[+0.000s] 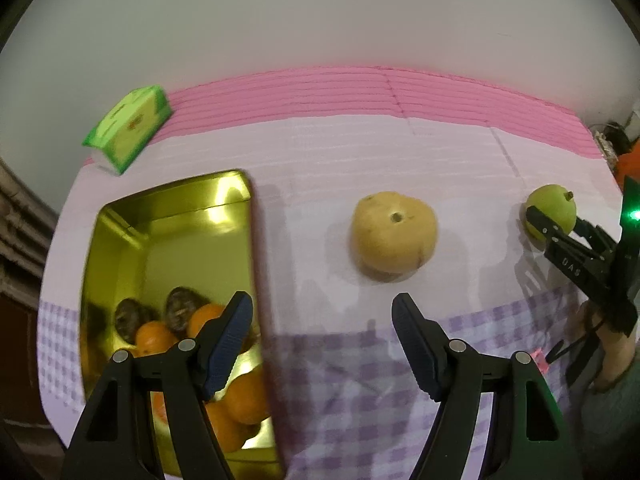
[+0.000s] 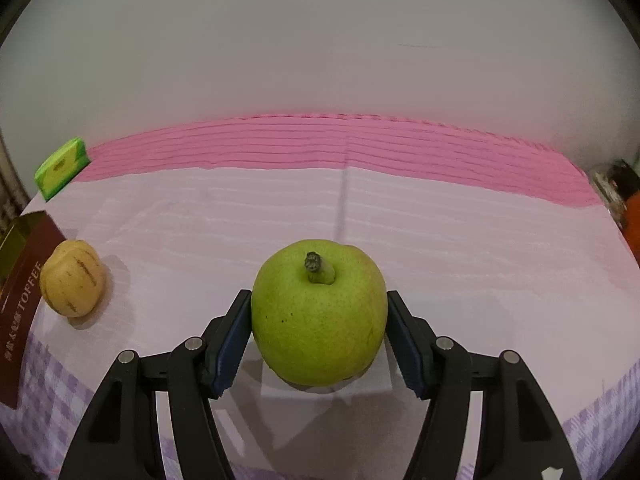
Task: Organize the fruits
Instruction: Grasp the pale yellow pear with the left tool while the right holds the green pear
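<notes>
In the right wrist view a green pear (image 2: 318,316) with a short stem sits between the fingers of my right gripper (image 2: 319,296), and both blue pads press on its sides. The left wrist view shows that same pear (image 1: 554,204) at the far right, with the right gripper (image 1: 556,220) around it. My left gripper (image 1: 322,304) is open and holds nothing, hanging beside the right rim of a gold tin (image 1: 168,224) that holds oranges (image 1: 154,338) and dark round fruits (image 1: 180,308). A yellow pear-like fruit (image 1: 394,236) lies on the cloth ahead of the left fingers, apart from them.
A green carton (image 1: 128,128) lies at the back left near the wall. The table wears a cloth (image 1: 360,152) with pink, pale and lilac checked bands. From the right wrist, the tin's brown lettered side (image 2: 24,300) stands at the left edge, next to the yellow fruit (image 2: 74,278). A hand (image 1: 616,352) holds the right gripper.
</notes>
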A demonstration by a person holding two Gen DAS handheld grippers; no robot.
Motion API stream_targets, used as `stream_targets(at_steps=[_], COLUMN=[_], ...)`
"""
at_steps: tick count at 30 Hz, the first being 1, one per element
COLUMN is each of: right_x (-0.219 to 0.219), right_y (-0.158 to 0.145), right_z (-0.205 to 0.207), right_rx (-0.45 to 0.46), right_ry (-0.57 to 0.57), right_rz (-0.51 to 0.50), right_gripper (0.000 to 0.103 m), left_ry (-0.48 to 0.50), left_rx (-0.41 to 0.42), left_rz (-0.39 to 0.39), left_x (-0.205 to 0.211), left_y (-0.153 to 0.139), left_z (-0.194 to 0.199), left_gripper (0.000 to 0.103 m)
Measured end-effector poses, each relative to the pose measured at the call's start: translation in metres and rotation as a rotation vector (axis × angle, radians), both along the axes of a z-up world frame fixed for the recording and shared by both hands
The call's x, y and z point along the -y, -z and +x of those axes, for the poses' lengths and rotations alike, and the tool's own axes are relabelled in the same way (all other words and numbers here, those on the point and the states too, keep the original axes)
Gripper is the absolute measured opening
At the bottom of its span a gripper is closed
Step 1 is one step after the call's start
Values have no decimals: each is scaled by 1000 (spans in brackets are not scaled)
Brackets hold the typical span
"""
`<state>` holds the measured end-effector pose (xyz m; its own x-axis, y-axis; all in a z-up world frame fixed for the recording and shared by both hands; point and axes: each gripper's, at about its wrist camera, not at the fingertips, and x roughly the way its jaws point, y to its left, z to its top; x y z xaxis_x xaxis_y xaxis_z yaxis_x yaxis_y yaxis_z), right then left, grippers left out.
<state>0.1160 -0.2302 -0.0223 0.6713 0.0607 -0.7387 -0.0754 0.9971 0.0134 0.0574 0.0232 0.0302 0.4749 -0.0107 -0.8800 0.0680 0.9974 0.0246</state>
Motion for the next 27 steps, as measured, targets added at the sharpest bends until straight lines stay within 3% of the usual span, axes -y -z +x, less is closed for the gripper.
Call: stream_targets(at_steps=[7, 27], right_x=[2, 16], right_y=[2, 2], right_z=[1, -4], right_rx=[-1, -5], right_ry=[11, 17], right_rz=[9, 37], right_gripper=[61, 61], left_ry=[53, 45], left_rx=[9, -72], left_rz=[-34, -76], left_x=[25, 44], left_y=[2, 40], left_z=[23, 77], left_gripper=[73, 72])
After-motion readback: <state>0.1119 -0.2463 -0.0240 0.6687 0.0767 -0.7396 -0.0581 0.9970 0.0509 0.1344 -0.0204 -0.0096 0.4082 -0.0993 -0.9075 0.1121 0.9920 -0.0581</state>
